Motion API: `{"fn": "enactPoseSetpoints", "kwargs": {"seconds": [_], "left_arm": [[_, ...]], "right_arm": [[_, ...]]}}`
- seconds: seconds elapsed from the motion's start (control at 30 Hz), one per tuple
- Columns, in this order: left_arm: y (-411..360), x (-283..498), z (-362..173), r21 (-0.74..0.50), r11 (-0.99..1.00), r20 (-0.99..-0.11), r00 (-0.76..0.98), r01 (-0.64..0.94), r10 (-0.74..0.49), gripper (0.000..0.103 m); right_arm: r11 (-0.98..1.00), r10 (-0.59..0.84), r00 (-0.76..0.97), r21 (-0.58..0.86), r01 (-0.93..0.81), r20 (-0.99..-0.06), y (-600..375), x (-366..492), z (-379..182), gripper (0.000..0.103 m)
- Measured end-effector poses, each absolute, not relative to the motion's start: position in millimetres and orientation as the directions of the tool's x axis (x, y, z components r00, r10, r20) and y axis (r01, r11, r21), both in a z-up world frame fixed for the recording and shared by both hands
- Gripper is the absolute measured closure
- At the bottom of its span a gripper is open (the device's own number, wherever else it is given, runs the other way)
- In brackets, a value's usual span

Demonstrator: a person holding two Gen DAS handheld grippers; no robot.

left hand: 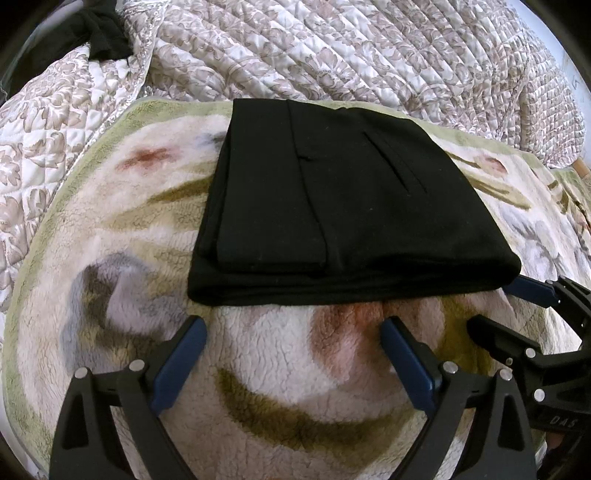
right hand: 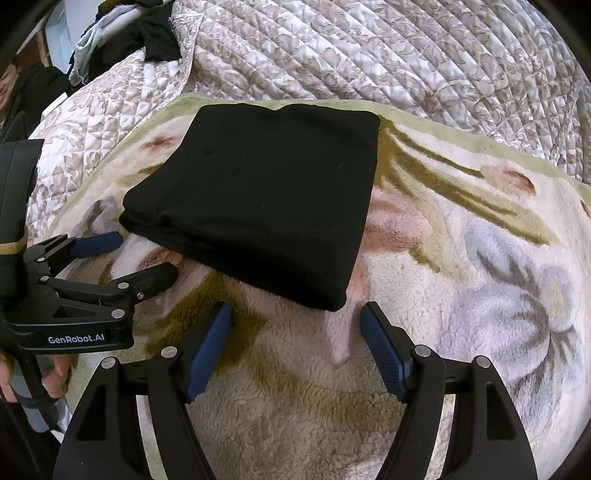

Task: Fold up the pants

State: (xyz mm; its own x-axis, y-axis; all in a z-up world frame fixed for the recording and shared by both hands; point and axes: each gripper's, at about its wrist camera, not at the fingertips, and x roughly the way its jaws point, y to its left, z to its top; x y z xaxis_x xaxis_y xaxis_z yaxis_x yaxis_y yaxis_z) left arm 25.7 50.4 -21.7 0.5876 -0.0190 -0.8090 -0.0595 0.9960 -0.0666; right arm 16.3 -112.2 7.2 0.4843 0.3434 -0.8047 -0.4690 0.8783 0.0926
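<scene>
The black pants [left hand: 343,199] lie folded into a flat rectangle on a fleecy floral blanket [left hand: 258,369]; they show in the right wrist view [right hand: 258,199] too. My left gripper [left hand: 293,325] is open and empty, just short of the pants' near edge. My right gripper [right hand: 295,314] is open and empty, close to the near right corner of the pants. The right gripper also shows at the right of the left wrist view [left hand: 506,306], beside the pants' corner. The left gripper shows at the left of the right wrist view [right hand: 147,254].
A quilted floral bedspread [left hand: 332,48] lies beyond the blanket. A dark garment [left hand: 103,33] sits at the far left on it, seen in the right wrist view [right hand: 155,33] too. A person's hand [right hand: 51,376] holds the left gripper's handle.
</scene>
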Motion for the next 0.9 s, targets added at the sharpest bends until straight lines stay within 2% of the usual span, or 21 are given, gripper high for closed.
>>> {"fn": "enactPoseSetpoints", "kwargs": {"seconds": [0.9], "left_arm": [[49.3, 26.9, -22.0, -0.065, 0.996, -0.810, 0.586, -0.061, -0.017, 0.004]], "right_arm": [[0.878, 0.341, 0.487, 0.086, -0.471, -0.804, -111.0, 15.5, 6.9, 0.028]]}}
